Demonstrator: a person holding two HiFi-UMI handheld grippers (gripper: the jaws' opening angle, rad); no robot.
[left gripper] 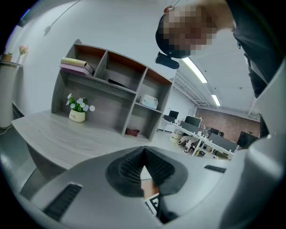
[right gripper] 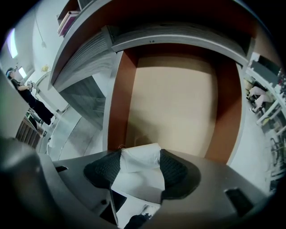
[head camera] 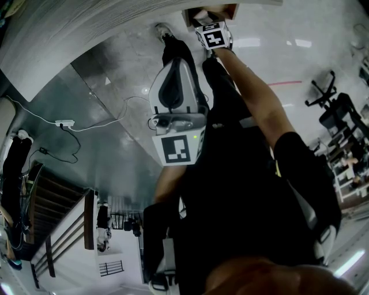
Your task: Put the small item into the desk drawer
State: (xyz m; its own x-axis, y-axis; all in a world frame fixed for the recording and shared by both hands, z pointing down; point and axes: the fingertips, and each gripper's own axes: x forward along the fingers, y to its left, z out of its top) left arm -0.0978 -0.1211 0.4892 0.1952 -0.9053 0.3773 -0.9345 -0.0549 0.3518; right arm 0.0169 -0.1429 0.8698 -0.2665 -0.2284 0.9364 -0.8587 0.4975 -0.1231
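The small item (right gripper: 140,159) is a white folded packet, and my right gripper (right gripper: 142,166) is shut on it between the dark ribbed pads. Below it lies the open desk drawer (right gripper: 174,107), with a pale bottom and red-brown side walls. In the head view the right gripper (head camera: 210,24) reaches far forward over the drawer (head camera: 230,10); only its marker cube shows and the jaws are hidden. My left gripper (head camera: 173,75) hangs lower, near the person's body. In its own view the left gripper (left gripper: 144,155) is shut with nothing between the pads.
The grey desk top (left gripper: 58,138) carries a shelf unit (left gripper: 111,89) with books (left gripper: 76,65) and a small flower pot (left gripper: 77,115). A power strip with a cable (head camera: 64,123) lies on the floor at the left. An exercise bike (head camera: 331,103) stands at the right.
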